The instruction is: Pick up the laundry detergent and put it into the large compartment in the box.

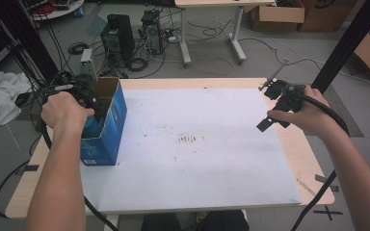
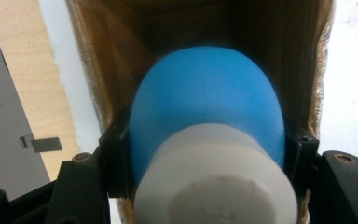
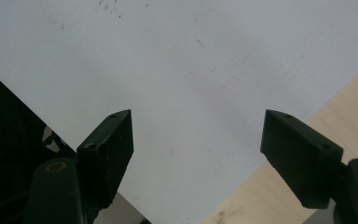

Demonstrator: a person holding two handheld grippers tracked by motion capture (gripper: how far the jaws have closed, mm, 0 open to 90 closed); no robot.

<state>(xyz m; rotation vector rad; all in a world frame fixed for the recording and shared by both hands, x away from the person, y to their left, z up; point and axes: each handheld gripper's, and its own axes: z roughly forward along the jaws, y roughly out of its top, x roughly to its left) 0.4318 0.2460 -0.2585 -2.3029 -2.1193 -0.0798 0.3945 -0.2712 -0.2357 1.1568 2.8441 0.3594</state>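
A white sheet, lightly smudged near its middle, covers most of a pale wooden tabletop in a workroom where computer towers, coiled cables and cardboard boxes sit on the grey floor beyond. An open blue carton stands upright at the sheet's left edge. The left gripper reaches down into that carton, its jaws clamped on either side of a blue bottle with a rounded, smooth body and a broad white cap; the bottle sits inside the carton's brown cardboard walls, cap toward the camera. Well to the right of the carton, the right gripper hangs above the sheet's far right edge, jaws spread wide with nothing between them.
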